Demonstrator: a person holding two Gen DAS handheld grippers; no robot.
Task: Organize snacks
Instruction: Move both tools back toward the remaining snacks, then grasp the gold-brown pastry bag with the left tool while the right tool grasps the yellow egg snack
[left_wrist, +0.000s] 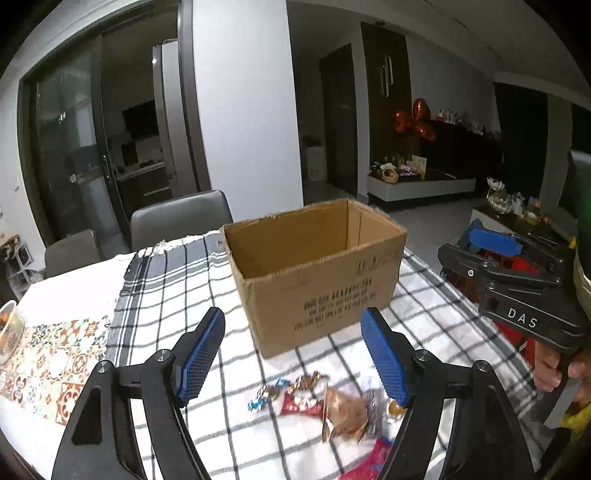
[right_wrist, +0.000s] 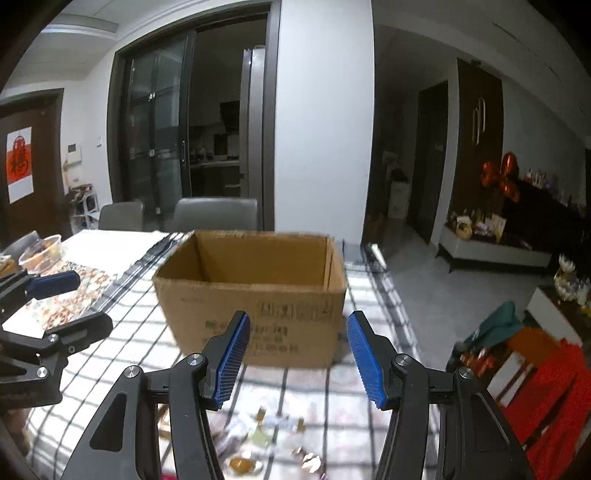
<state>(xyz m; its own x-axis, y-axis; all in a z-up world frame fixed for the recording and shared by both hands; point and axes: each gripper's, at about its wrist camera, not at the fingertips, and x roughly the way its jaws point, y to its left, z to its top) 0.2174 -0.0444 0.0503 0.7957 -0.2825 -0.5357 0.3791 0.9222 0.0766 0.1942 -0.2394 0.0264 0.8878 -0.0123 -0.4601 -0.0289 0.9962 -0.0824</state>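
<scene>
An open cardboard box (left_wrist: 314, 273) (right_wrist: 255, 295) stands empty on the checked cloth, just beyond both grippers. Small wrapped snacks (left_wrist: 317, 402) lie in a loose pile on the cloth in front of it; in the right wrist view the snacks (right_wrist: 266, 439) are blurred, low between the fingers. My left gripper (left_wrist: 293, 354) is open with nothing between its blue pads, above the pile. My right gripper (right_wrist: 293, 356) is open too and holds nothing. In the left wrist view the right gripper (left_wrist: 495, 254) shows at the right edge, a hand under it.
A table (left_wrist: 74, 295) carries a black-and-white checked cloth (left_wrist: 177, 288) and a patterned runner (left_wrist: 55, 358). A clear bowl (right_wrist: 40, 253) sits at the far left. Grey chairs (right_wrist: 216, 214) stand behind the table. Red and green things (right_wrist: 546, 373) lie off the table's right side.
</scene>
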